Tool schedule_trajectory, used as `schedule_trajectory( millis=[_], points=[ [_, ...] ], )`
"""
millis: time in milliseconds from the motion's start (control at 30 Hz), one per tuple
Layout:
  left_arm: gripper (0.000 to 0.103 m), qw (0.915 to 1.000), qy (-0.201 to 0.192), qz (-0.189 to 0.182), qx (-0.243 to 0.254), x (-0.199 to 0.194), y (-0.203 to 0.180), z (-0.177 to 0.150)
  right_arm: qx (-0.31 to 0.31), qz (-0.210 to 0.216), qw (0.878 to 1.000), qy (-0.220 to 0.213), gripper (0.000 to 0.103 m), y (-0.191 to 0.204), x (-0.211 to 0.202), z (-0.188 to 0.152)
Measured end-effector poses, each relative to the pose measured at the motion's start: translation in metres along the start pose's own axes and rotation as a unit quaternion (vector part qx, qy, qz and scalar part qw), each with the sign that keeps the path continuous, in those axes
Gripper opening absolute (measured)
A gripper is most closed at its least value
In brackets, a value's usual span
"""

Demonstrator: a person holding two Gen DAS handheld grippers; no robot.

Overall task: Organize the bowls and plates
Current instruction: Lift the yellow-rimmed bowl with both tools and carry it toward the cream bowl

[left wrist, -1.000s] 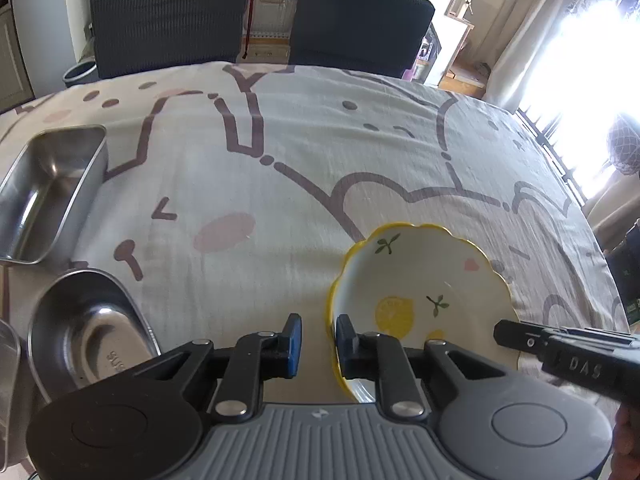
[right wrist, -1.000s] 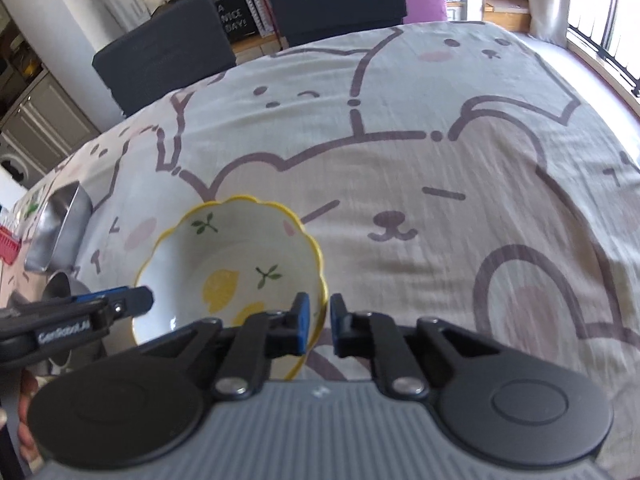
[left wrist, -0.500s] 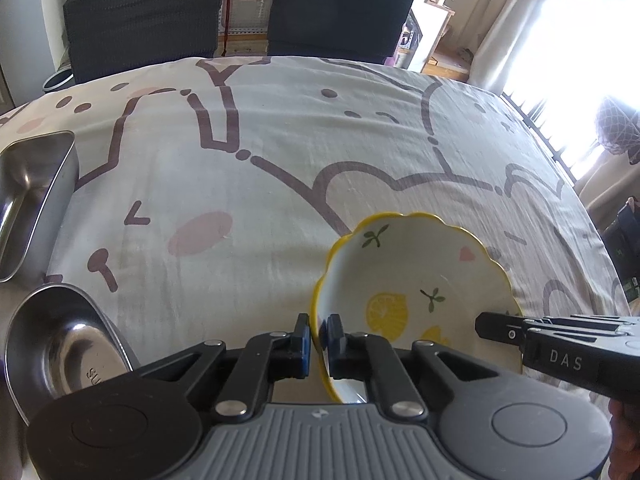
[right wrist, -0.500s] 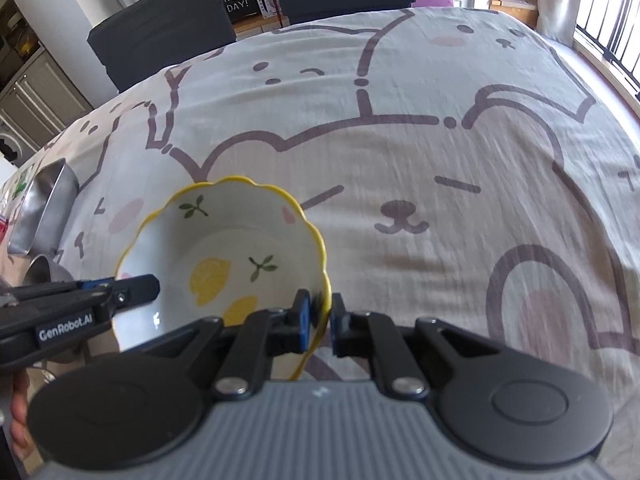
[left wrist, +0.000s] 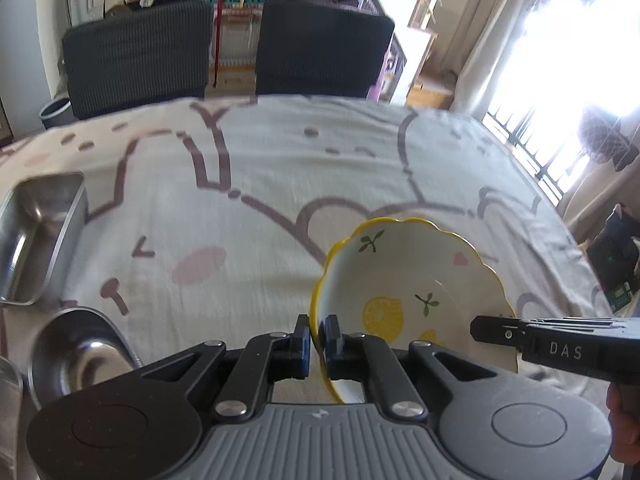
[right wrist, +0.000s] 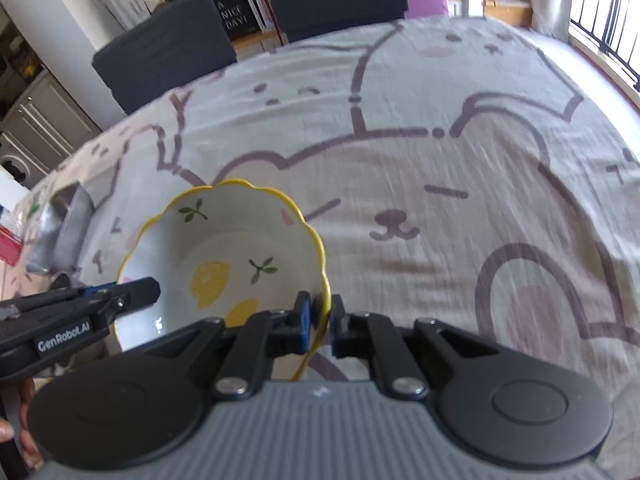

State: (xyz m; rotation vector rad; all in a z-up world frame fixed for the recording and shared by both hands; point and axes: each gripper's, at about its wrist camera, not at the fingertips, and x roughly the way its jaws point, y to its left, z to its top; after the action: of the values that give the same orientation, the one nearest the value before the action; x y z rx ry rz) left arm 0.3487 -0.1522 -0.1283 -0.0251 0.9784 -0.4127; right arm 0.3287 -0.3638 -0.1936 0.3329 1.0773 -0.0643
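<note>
Ahead of the bowl [left wrist: 404, 280] the worktop [left wrist: 280, 184] lies open across its middle and right side up to the two dark chairs [left wrist: 320, 44] at the far edge. On the left, a steel rectangular tray [left wrist: 36, 236] and a steel oval dish [left wrist: 76, 352] block the near corner.

Daylight floods in from the window [left wrist: 560, 60] on my right, blown out white. Tablecloth [left wrist: 280, 184] smeared by motion blur; fisheye bends the edges, corners vignette dark.
</note>
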Motion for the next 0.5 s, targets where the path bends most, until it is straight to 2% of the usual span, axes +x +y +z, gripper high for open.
schedule_trajectory(
  millis=[200, 500],
  points=[
    [0.007, 0.9991, -0.040, -0.004, -0.009, -0.042, 0.000, -0.002, 0.000, 0.022, 0.999, -0.049, 0.010, 0.009, -0.040, -0.003],
    [0.007, 0.9959, -0.085, -0.001, -0.030, -0.106, 0.011, -0.018, -0.019, 0.058, 0.994, -0.093, 0.009, 0.033, -0.092, -0.017]
  ],
)
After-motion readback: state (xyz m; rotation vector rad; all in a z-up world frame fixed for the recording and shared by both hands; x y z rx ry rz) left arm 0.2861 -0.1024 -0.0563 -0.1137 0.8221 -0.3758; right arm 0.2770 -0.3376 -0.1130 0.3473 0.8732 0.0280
